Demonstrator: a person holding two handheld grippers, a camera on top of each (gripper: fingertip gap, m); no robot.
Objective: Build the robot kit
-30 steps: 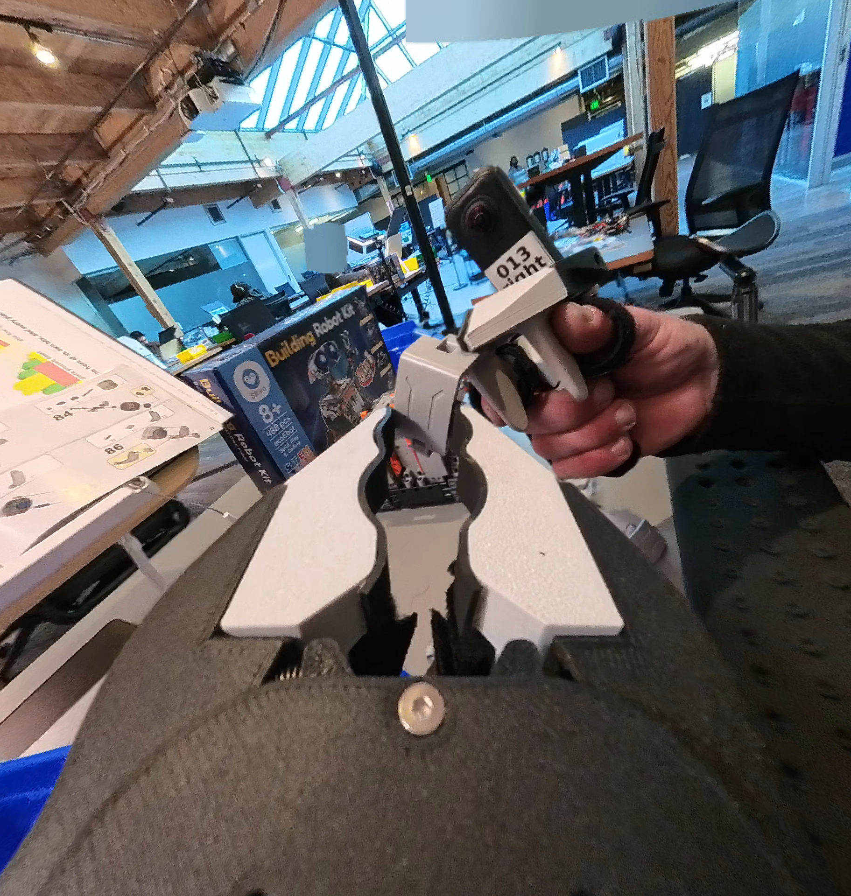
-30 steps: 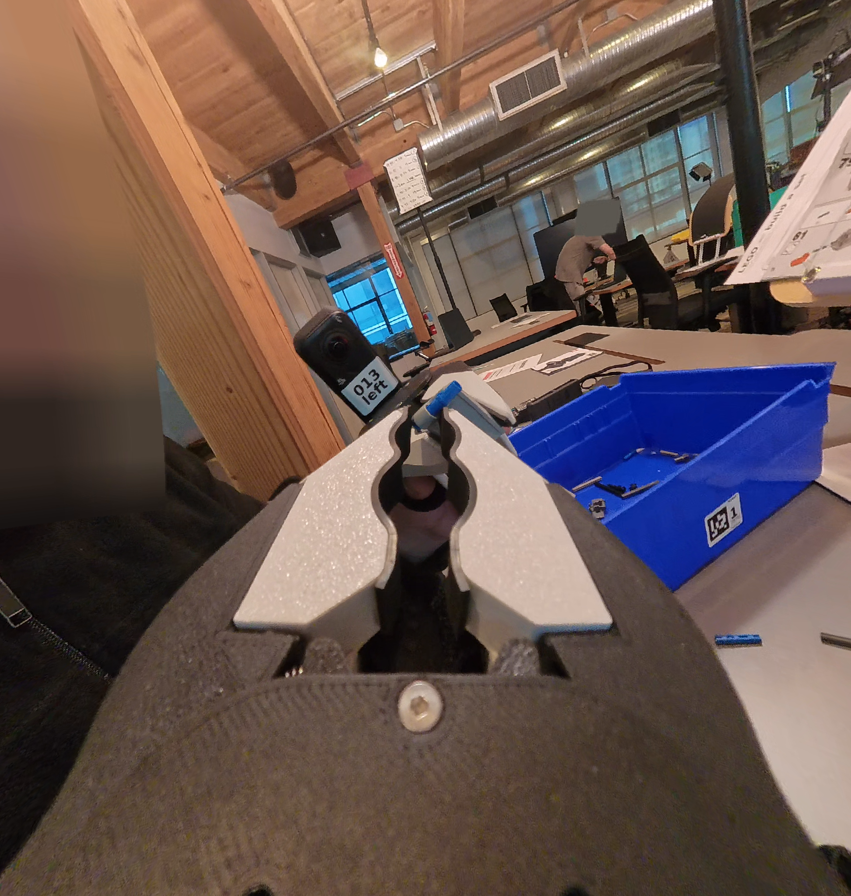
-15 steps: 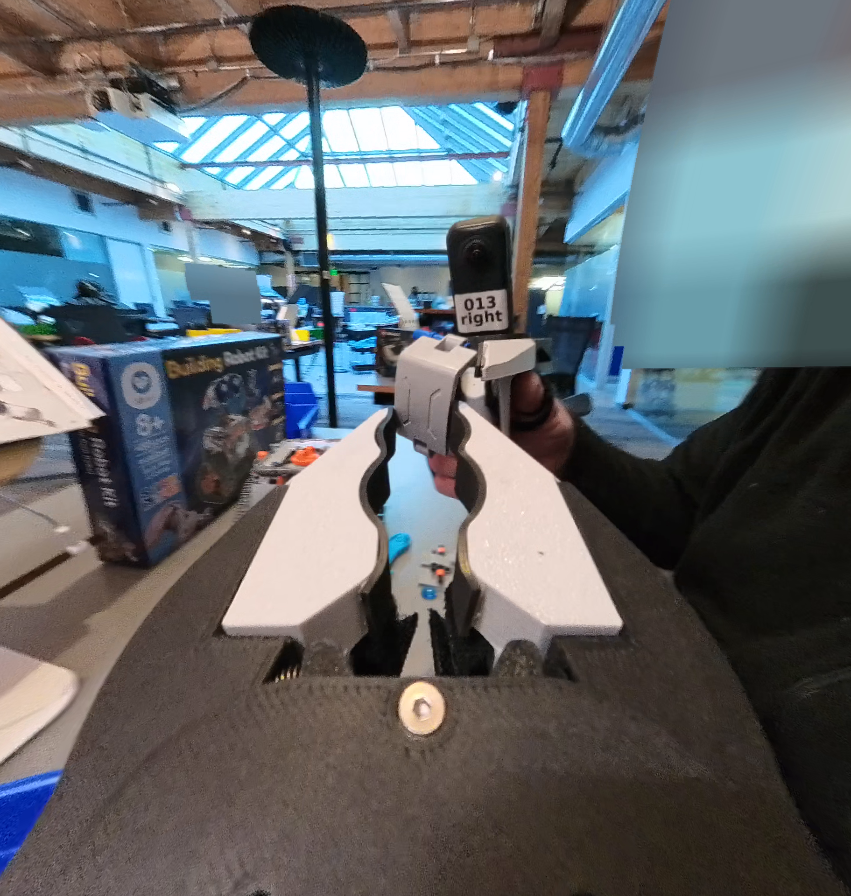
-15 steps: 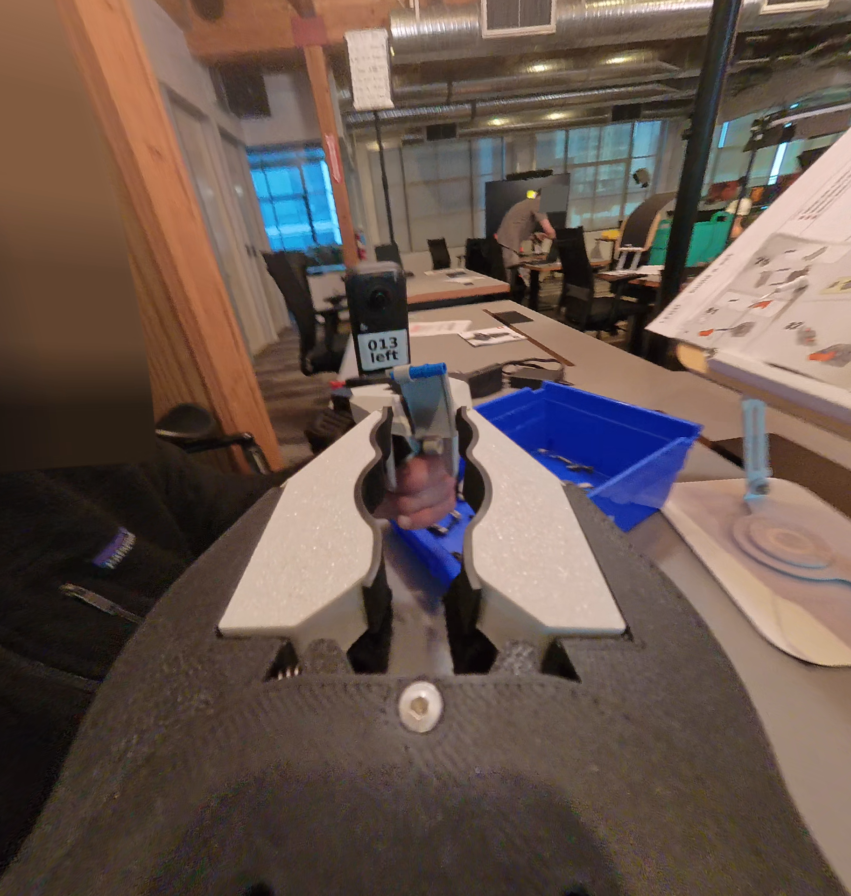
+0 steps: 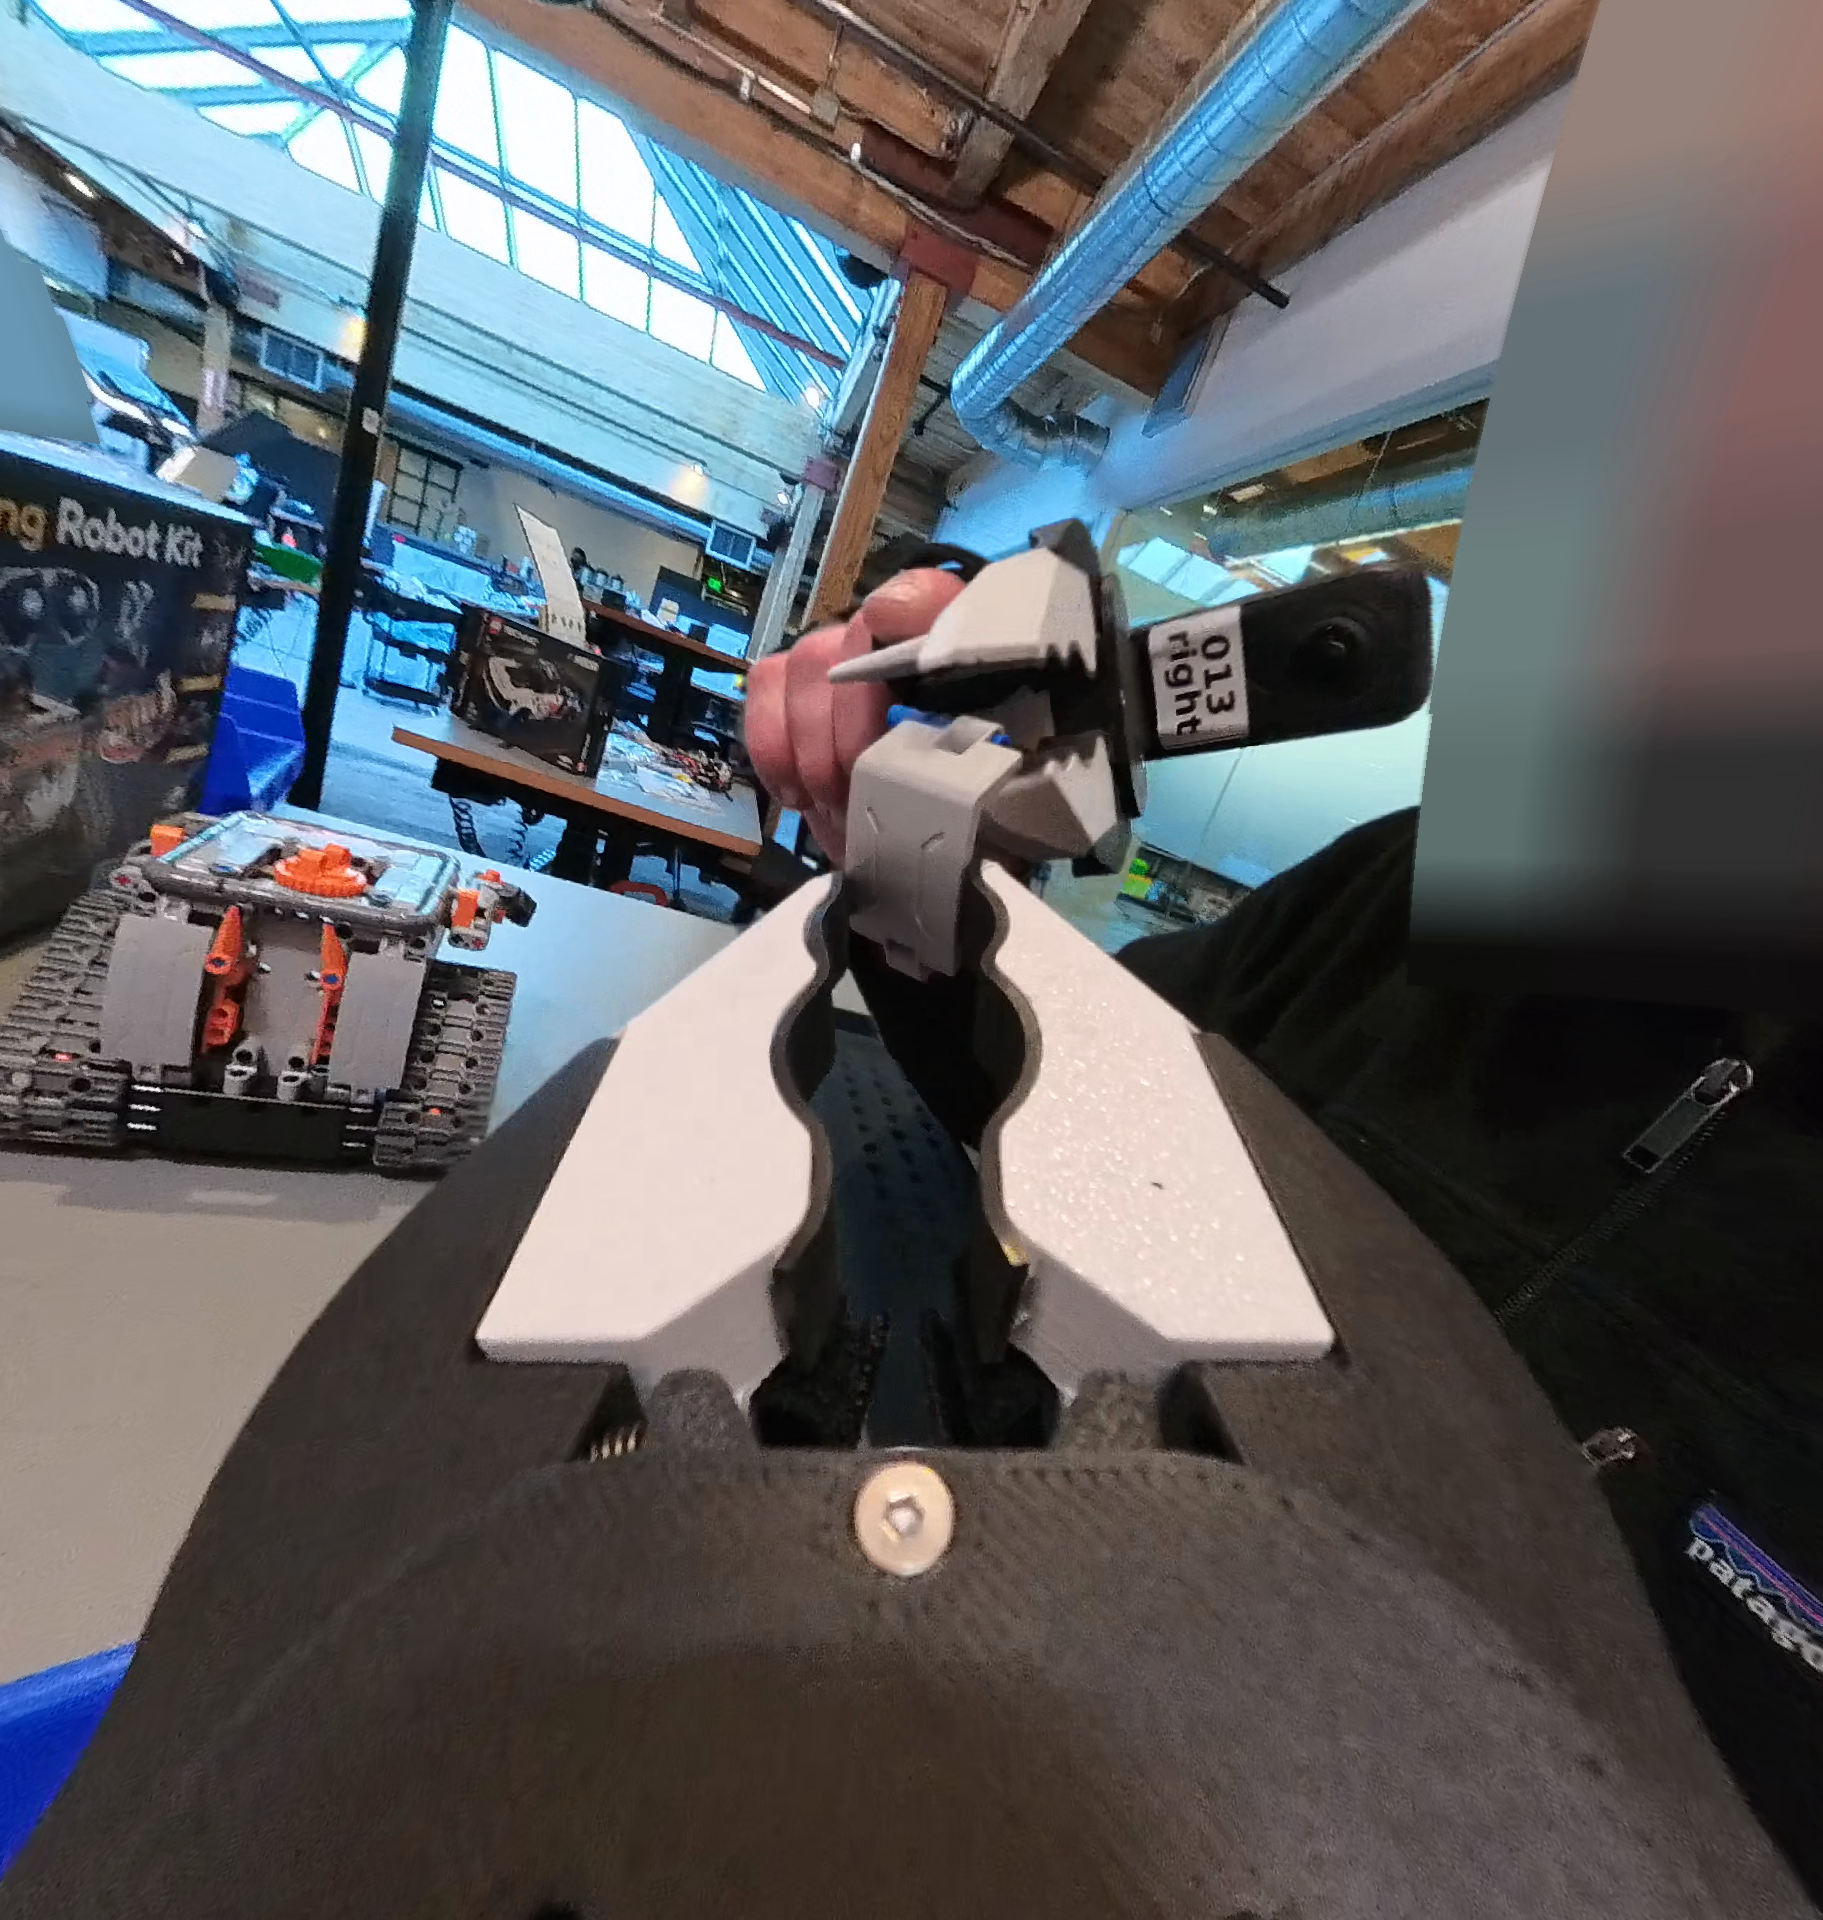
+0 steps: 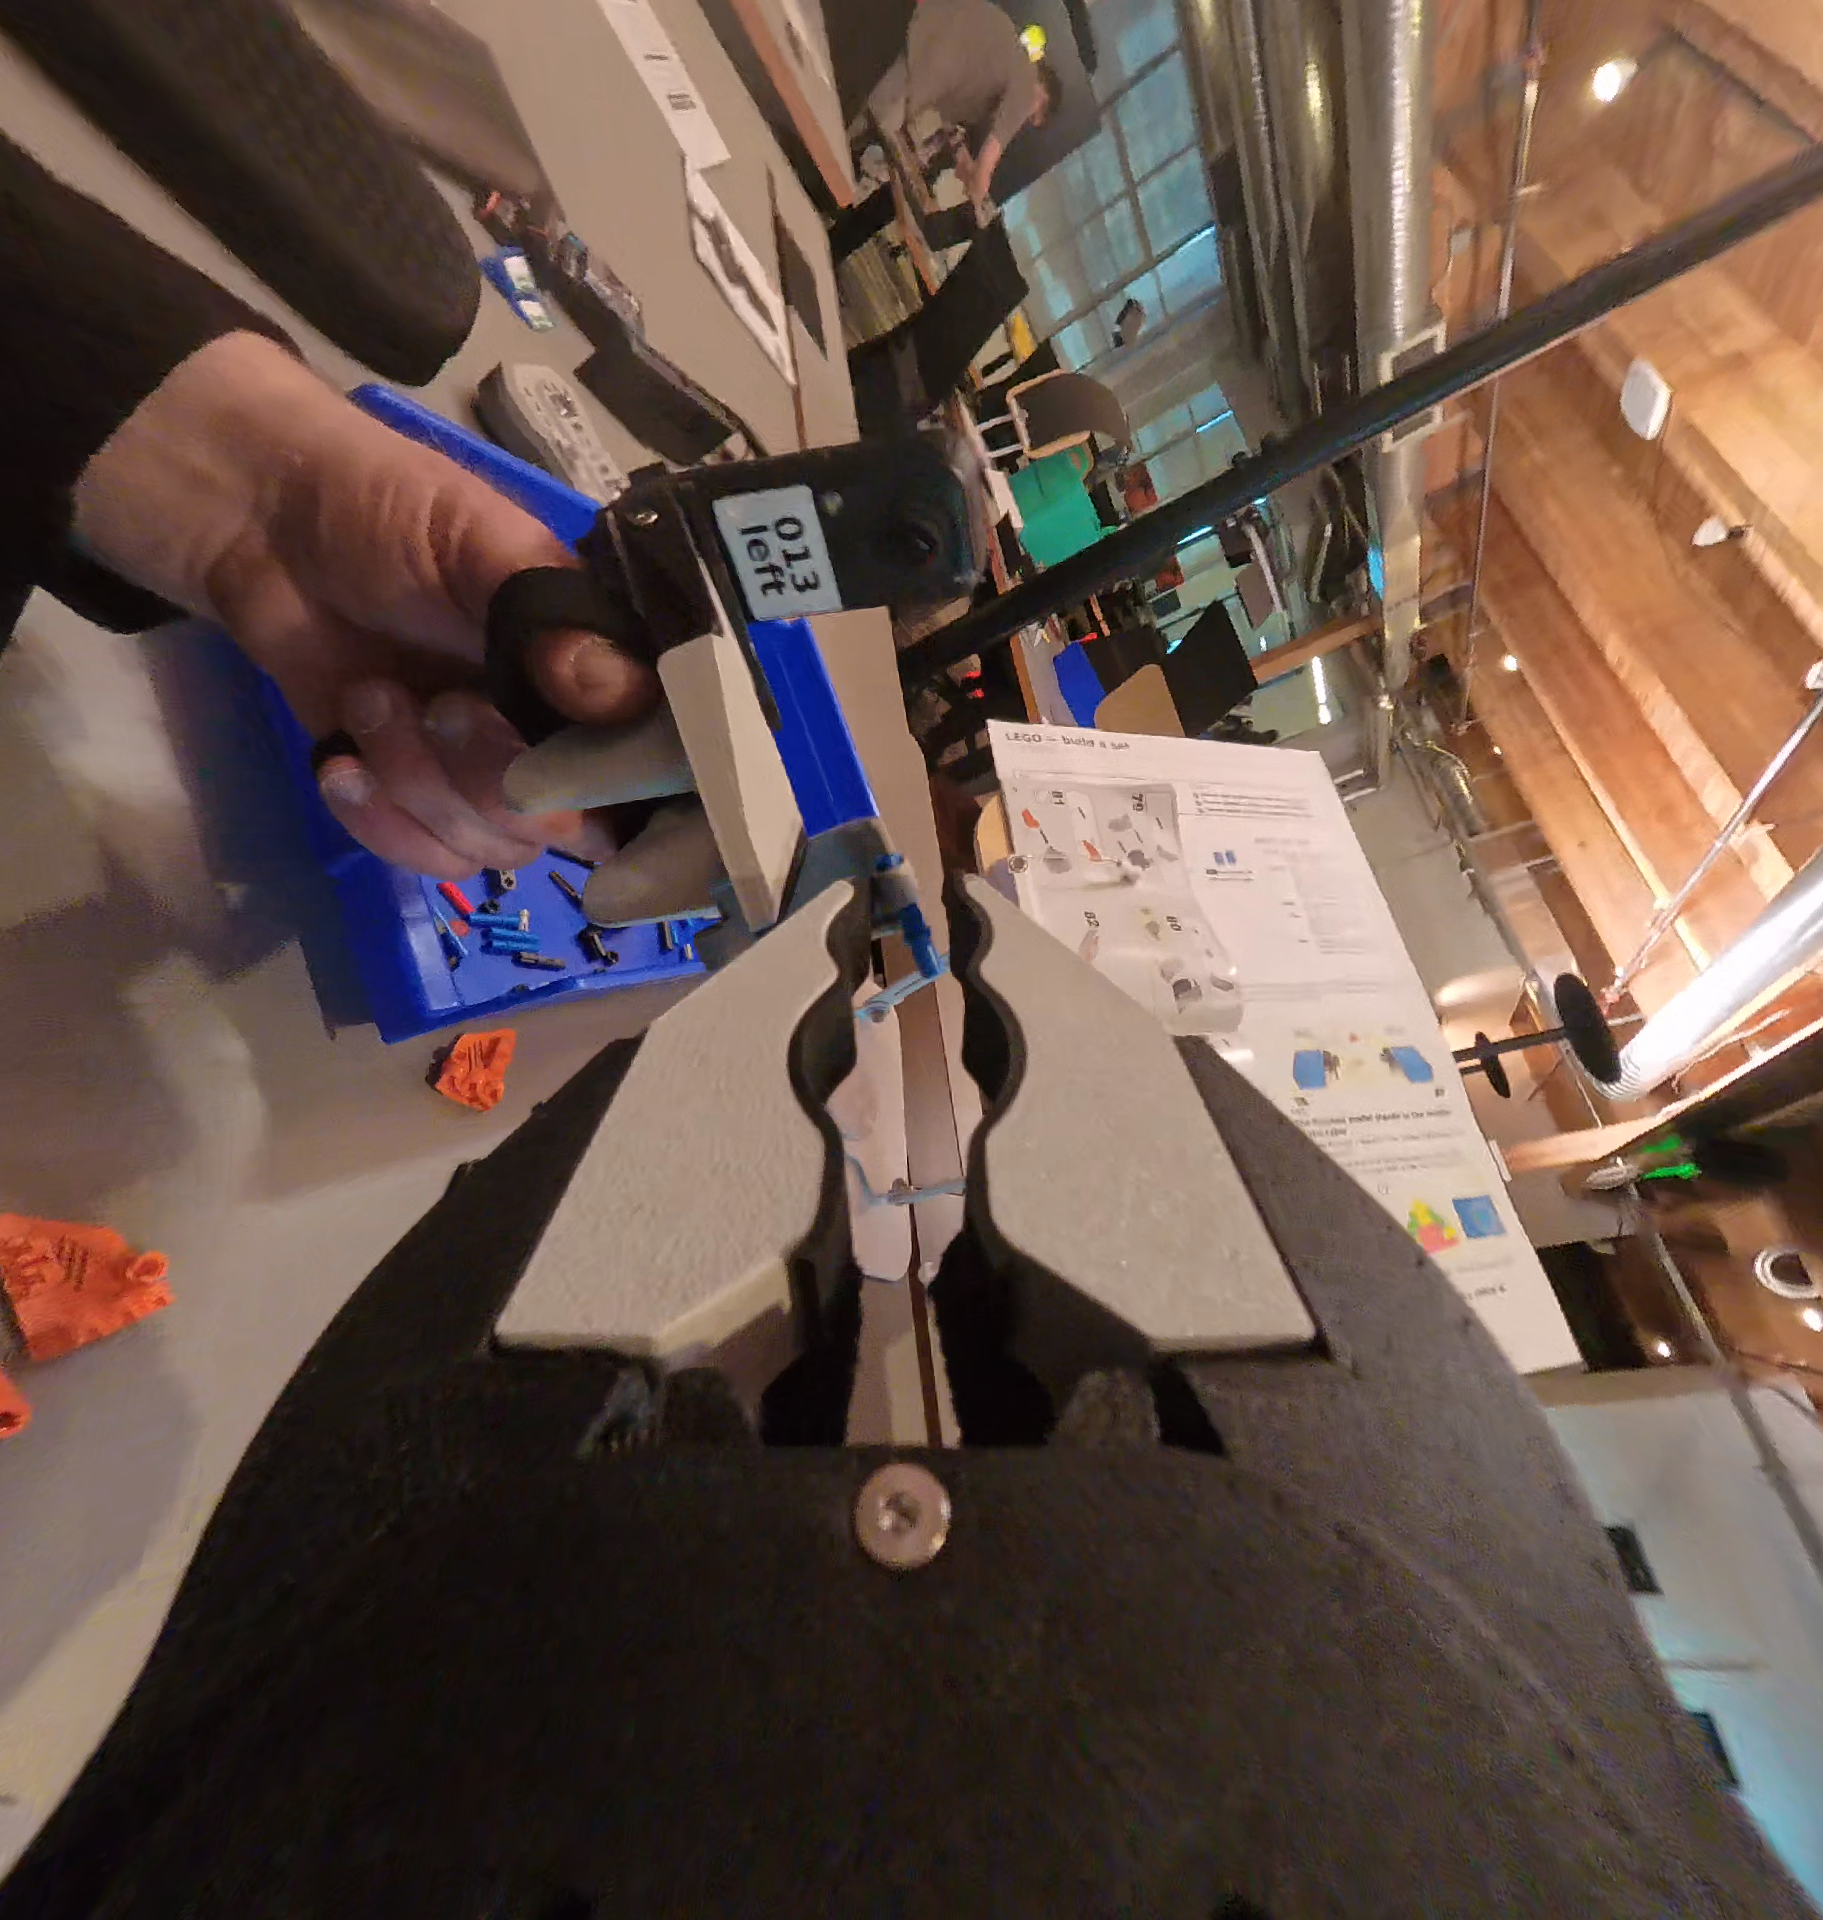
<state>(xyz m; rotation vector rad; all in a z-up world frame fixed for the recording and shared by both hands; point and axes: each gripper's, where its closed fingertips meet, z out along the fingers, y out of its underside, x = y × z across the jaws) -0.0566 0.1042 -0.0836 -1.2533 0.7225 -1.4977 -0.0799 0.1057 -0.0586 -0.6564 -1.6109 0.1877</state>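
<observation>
In the left wrist view my left gripper [image 5: 912, 904] is shut on a grey panel piece [image 5: 912, 821], held up in the air at its tips. A small blue pin [image 5: 954, 719] sticks out of the panel's far end. My right gripper [image 5: 938, 717], rolled on its side in a hand, has its fingers apart around that pin. In the right wrist view my right gripper [image 6: 909, 894] stands narrowly open with the blue pin [image 6: 912, 925] in the gap. The left gripper [image 6: 782, 894] holds the grey panel [image 6: 834, 847] just beyond it.
A tracked grey and orange model [image 5: 252, 997] stands on the grey table [image 5: 107, 1351] beside a dark kit box [image 5: 55, 675]. A blue bin [image 6: 782, 707] holds several small pins. Orange pieces [image 6: 65, 1283] lie loose. An instruction booklet [image 6: 1250, 987] stands propped on the right. Left and right tips are no more than a few centimetres apart.
The blue pin was clamped in my right gripper; now it sits in the grey panel and the right fingers are apart. Both grippers have swung and rolled; the tracked model has come into view.
</observation>
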